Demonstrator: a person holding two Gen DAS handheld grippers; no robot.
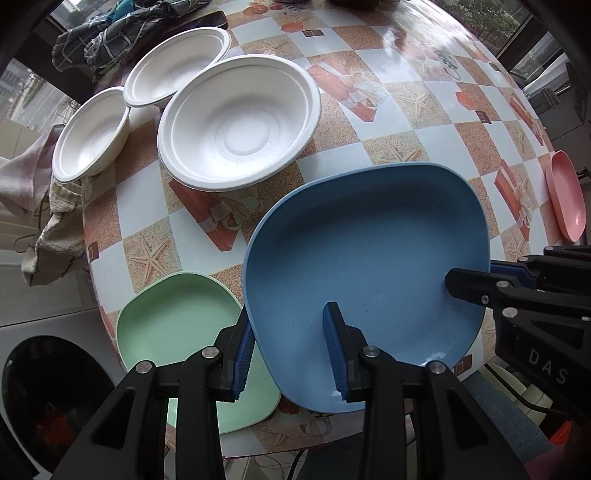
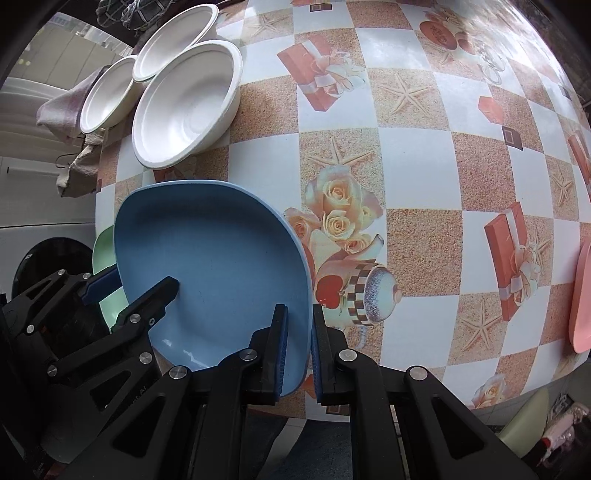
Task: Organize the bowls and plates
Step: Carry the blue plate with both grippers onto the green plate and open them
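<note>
A blue plate (image 1: 365,258) is lifted and tilted over the table's near edge, also in the right wrist view (image 2: 214,258). My right gripper (image 2: 299,347) is shut on its right rim; it shows in the left wrist view (image 1: 469,284). My left gripper (image 1: 291,347) is open and straddles the blue plate's left rim, one finger inside, one outside; it also shows in the right wrist view (image 2: 136,284). A green plate (image 1: 177,332) lies on the table under the blue plate's left edge. Three white bowls (image 1: 236,125) (image 1: 177,66) (image 1: 92,133) sit at the far left.
A pink plate (image 1: 565,195) lies at the table's right edge, also in the right wrist view (image 2: 581,302). Cloths (image 1: 44,221) hang off the left edge by the bowls. A dark bundle of fabric (image 1: 110,33) sits at the far left corner. The checkered tablecloth (image 2: 406,166) covers the table.
</note>
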